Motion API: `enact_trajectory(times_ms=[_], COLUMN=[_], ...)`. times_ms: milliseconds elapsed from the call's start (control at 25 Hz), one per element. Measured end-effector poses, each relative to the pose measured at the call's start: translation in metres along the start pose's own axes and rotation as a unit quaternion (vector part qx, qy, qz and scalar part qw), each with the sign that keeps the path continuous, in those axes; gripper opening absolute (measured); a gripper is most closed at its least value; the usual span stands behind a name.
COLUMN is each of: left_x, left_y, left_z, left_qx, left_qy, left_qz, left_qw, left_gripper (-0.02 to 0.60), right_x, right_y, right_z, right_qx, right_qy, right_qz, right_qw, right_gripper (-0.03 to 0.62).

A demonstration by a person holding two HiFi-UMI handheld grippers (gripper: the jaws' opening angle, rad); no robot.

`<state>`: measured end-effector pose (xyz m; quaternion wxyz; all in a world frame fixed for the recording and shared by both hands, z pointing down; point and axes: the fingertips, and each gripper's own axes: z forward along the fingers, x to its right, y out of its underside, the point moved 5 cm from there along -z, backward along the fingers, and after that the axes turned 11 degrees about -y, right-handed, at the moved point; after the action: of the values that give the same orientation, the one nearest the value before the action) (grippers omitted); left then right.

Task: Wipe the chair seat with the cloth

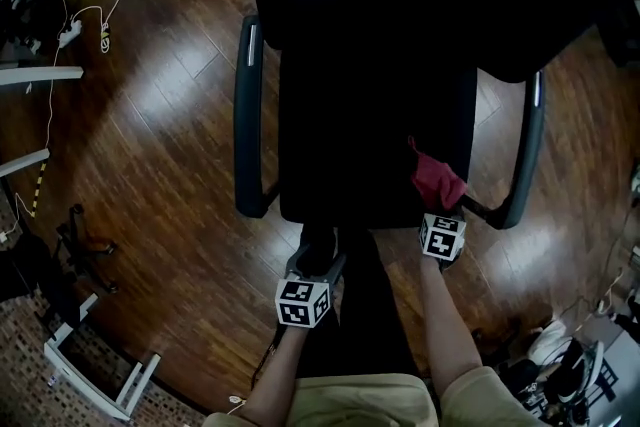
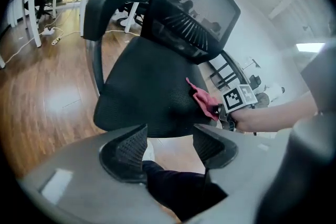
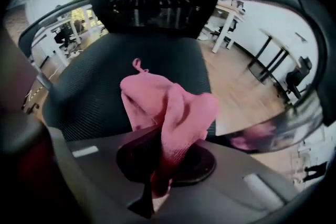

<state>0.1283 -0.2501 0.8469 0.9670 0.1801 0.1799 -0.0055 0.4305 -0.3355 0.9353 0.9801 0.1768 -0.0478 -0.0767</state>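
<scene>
A black mesh office chair fills the middle; its seat (image 1: 370,130) (image 2: 147,92) (image 3: 105,81) faces me. My right gripper (image 1: 441,212) (image 3: 165,157) is shut on a pink cloth (image 1: 435,177) (image 2: 203,101) (image 3: 165,107), which bunches over the seat's front right corner. Whether the cloth touches the mesh I cannot tell. My left gripper (image 1: 317,260) (image 2: 168,144) hangs open and empty just in front of the seat's front edge, over a dark trouser leg (image 2: 178,191).
Chair armrests (image 1: 246,115) (image 1: 527,150) flank the seat, and the backrest (image 2: 194,13) rises behind it. Wood floor (image 1: 150,125) surrounds the chair. White desk legs (image 1: 40,75) and cables lie at far left; clutter sits at lower right (image 1: 580,355).
</scene>
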Motion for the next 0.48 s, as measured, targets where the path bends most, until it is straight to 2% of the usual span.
enact_trajectory(times_ms=[80,120,160,200,240,280,360,400,440,480], left_x=[0.01,0.012,0.011,0.009,0.006,0.002,-0.008,-0.015,-0.022,-0.028], left_y=[0.0,0.0,-0.001,-0.002,-0.004,-0.005,-0.005,-0.005,-0.005,-0.005], left_z=[0.002,0.001,-0.002,-0.004,-0.006,-0.008,-0.015,-0.019,-0.024,-0.028], left_qx=[0.0,0.0,0.003,0.008,0.014,0.019,0.024,0.024,0.024,0.023], left_qy=[0.01,0.012,0.01,0.006,0.001,-0.007,-0.023,-0.03,-0.037,-0.043], left_qz=[0.006,0.004,-0.005,-0.016,-0.028,-0.036,-0.043,-0.045,-0.045,-0.043], left_qw=[0.9999,0.9999,0.9999,0.9998,0.9995,0.9992,0.9985,0.9983,0.998,0.9979], left_gripper=[0.267,0.267,0.267,0.267,0.267,0.267,0.267,0.267,0.267,0.267], right_x=[0.015,0.008,-0.008,-0.033,-0.067,-0.106,-0.191,-0.231,-0.267,-0.297], right_y=[0.004,0.003,0.0,-0.005,-0.012,-0.02,-0.036,-0.043,-0.048,-0.05], right_z=[-0.003,-0.002,-0.001,0.002,0.005,0.007,0.008,0.009,0.012,0.017], right_qx=[-0.01,-0.013,-0.014,-0.011,-0.007,-0.003,0.002,0.003,0.0,-0.007], right_qy=[0.009,-0.009,-0.05,-0.117,-0.199,-0.284,-0.418,-0.459,-0.484,-0.496], right_qz=[0.007,0.019,0.045,0.075,0.093,0.089,0.029,-0.01,-0.045,-0.075], right_qw=[1.0,1.0,0.998,0.99,0.975,0.955,0.908,0.888,0.874,0.865], right_gripper=[0.012,0.012,0.012,0.014,0.012,0.014,0.014,0.014,0.014,0.014])
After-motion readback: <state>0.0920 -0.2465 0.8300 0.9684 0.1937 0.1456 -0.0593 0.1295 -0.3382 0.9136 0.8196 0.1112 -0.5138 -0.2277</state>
